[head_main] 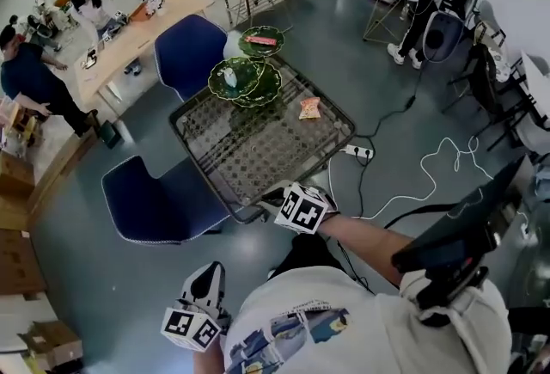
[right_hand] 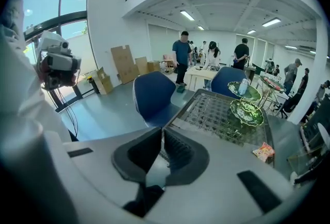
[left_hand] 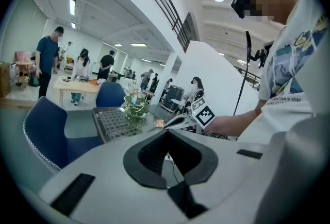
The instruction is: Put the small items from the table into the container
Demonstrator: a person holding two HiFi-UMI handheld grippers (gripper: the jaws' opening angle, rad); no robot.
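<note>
Reaching in from the near corner of the table (head_main: 199, 162): right gripper (head_main: 279, 196) hangs over that corner, left gripper (head_main: 206, 282) is low and well off the table, on the near left.

Jaws:
- Left gripper (left_hand: 166, 133): pads clenched together, nothing between.
- Right gripper (right_hand: 161, 133): pads all but together, only a thin slit, nothing in it.

So both need opening before any pick.

Targets:
- Only 1 loose small item visible on the table top: an orange snack packet (head_main: 309, 108), lying flat near the right-hand edge, well apart from both grippers.
- Likely container: the tiered green leaf dish (head_main: 245, 80) at the far corner. It already carries a small white item and a red one; can't tell what they are.

Handling call on the packet:
- Looks like a light, thin film pouch. Soft and crinkly, probably slick, and contents may crush.
- It lies flat on a hard, glass-like top, so a straight-down pinch will likely skate or just flatten it.
- Better to come in low, get 1 pad under a sealed end seam and pinch that seam. It's the stiffest part and spares the contents.
- Light squeeze only.

Dish looks glazed and brittle, and the tiered stand could tip. I'd lower the packet onto a tier and let go gently, without knocking the rims.
</note>
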